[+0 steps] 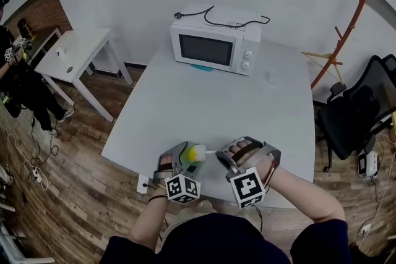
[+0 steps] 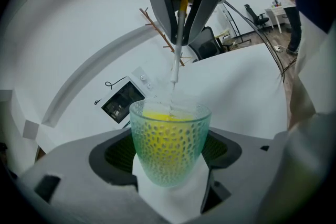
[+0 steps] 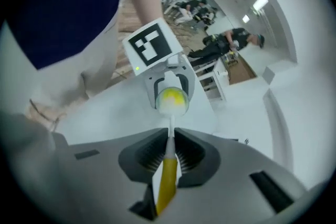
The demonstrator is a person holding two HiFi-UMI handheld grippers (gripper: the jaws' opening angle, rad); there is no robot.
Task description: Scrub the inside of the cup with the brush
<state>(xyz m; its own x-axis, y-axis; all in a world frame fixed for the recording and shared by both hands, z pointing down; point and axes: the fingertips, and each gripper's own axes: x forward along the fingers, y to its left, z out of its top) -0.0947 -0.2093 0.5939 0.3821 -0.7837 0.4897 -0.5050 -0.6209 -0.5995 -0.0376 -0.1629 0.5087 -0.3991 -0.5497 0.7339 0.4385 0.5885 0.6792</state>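
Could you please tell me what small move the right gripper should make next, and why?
Probably rotate the yellow-handled, white-stemmed brush a little, rubbing its yellow head against the wall. The head sits inside the dimpled green glass cup, which the left gripper clamps between its jaws, and the right gripper has its jaws shut on the handle.

Brush head (image 2: pixel 166 132) indistinct behind dimpled cup (image 2: pixel 169 169) wall
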